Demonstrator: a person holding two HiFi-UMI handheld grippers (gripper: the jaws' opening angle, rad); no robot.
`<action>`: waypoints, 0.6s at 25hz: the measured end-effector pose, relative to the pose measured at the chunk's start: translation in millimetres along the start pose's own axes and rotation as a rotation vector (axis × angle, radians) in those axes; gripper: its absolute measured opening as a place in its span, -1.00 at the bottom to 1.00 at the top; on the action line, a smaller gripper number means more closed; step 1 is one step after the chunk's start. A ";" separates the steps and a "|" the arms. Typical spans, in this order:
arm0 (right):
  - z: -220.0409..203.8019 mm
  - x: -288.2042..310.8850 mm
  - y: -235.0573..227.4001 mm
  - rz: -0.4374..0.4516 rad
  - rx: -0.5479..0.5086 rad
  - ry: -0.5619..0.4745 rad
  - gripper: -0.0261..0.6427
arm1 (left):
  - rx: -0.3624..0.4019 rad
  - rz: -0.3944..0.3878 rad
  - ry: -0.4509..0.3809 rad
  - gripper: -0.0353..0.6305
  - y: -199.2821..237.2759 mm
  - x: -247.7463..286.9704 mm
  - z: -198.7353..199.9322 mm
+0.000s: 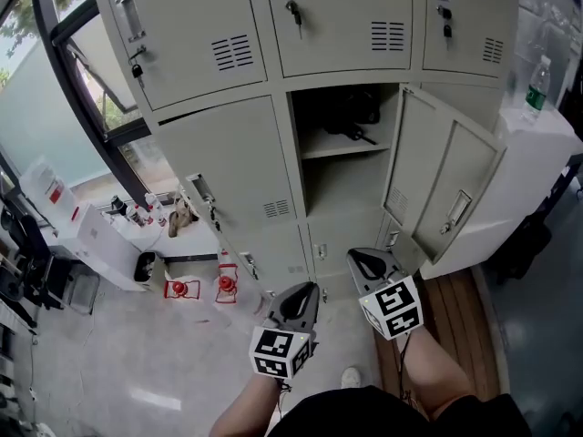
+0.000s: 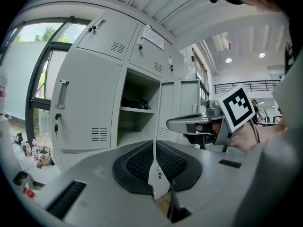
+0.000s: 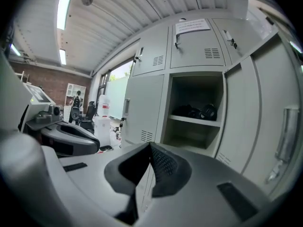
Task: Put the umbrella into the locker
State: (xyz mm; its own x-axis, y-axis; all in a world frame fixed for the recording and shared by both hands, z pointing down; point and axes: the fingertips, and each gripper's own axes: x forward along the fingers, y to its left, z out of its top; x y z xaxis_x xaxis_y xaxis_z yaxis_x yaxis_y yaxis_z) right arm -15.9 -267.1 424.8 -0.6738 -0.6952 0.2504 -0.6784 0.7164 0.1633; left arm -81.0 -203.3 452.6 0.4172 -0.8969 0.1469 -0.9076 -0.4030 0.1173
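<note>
Left gripper (image 2: 154, 148): fingers (image 2: 137, 163) pressed together along their whole length, nothing between them and nothing touched. Right gripper (image 3: 150, 148): fingers (image 3: 165, 163) likewise closed on each other and empty. In the head view the two grippers sit side by side at the lower edge, the left gripper (image 1: 303, 296) slightly below the right gripper (image 1: 365, 259), both aimed toward the lockers.

Umbrella (image 1: 350, 118): a black folded bundle on the upper shelf (image 1: 339, 148) of the open locker (image 1: 351, 194), whose door (image 1: 439, 178) stands swung out to the right. Seen from the right gripper view, the umbrella (image 3: 196, 111) lies flat with its long axis roughly across the shelf, side to side; which end is the handle cannot be told.

The umbrella rests well apart from both pairs of fingers, above and beyond them, inside the compartment; the space below the shelf holds nothing visible.
</note>
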 end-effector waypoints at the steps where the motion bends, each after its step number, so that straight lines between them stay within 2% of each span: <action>1: -3.2 -2.6 4.2 -0.007 0.021 0.003 -0.76 | 0.002 -0.003 0.004 -0.81 2.0 -5.4 -2.1; 7: -27.0 -21.9 37.3 -0.055 0.070 0.041 -0.76 | 0.013 -0.030 0.032 -0.81 4.8 -41.4 -20.3; 15: -43.4 -45.9 92.0 -0.056 0.104 0.078 -0.76 | -0.011 -0.075 0.055 -0.81 0.7 -79.4 -46.5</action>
State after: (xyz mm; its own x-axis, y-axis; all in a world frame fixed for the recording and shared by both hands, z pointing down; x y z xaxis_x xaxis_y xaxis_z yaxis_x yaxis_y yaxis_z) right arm -34.7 -166.7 469.7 -0.6124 -0.7239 0.3177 -0.7435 0.6640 0.0799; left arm -112.6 -123.8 486.6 0.4862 -0.8527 0.1912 -0.8733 -0.4663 0.1410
